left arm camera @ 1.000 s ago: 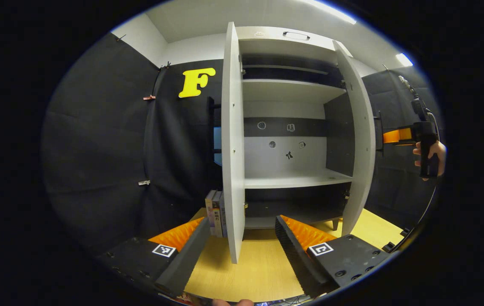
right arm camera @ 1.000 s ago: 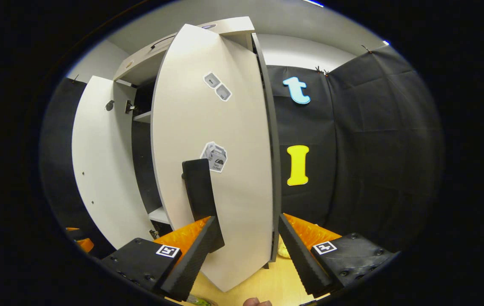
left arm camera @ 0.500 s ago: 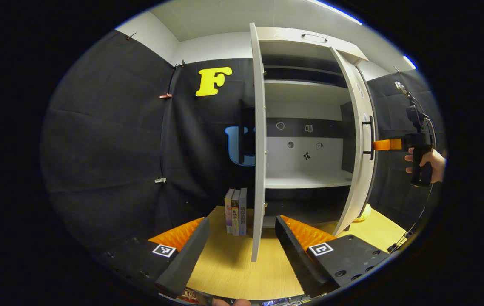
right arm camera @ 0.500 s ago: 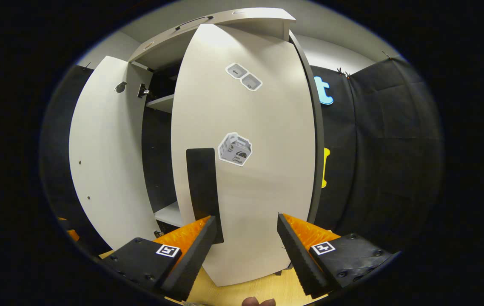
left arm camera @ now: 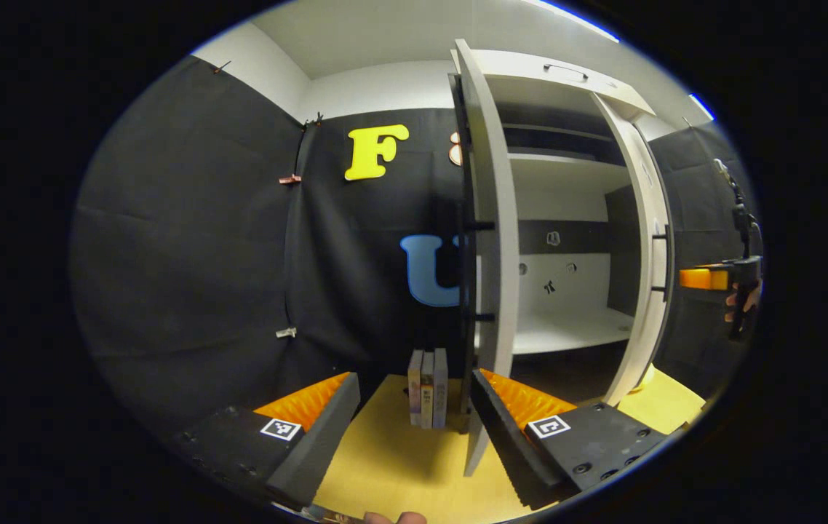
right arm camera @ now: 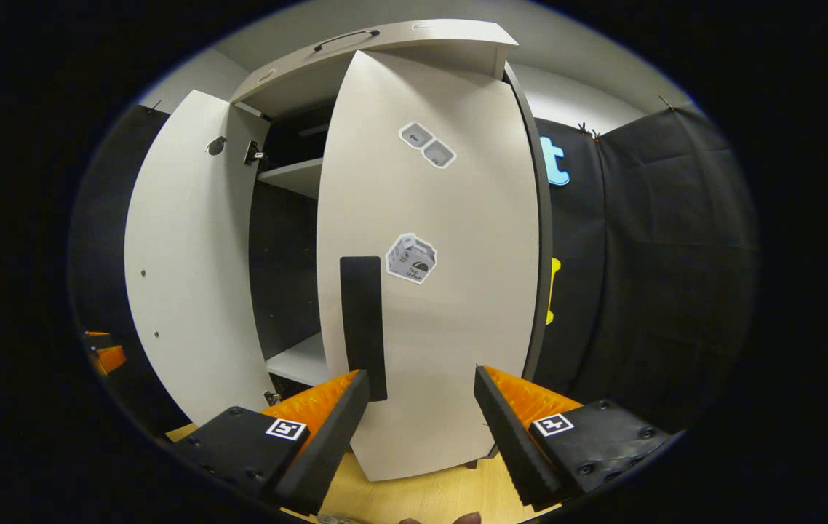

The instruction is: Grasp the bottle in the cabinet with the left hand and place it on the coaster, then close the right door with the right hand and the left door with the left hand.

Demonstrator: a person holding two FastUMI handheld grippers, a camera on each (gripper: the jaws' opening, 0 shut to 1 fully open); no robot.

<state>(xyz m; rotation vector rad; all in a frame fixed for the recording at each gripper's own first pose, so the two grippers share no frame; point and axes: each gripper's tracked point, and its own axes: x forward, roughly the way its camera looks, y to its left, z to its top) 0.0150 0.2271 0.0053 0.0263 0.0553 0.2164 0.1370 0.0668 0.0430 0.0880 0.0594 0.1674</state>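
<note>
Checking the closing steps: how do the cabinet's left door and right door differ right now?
In the right gripper view, the right door shows its outer face, bearing stickers and a black handle, while the left door shows its plain inner face. The right door stands before the open right gripper; in the left gripper view, the left door stands edge-on by the open left gripper. Both are pale, tall and still open.

Matt pale laminate on the right door (right arm camera: 450,291) (smooth, with paper stickers (right arm camera: 412,258)); light wood-grain bench (left arm camera: 399,466); ribbed orange fingers (right arm camera: 530,400).
</note>
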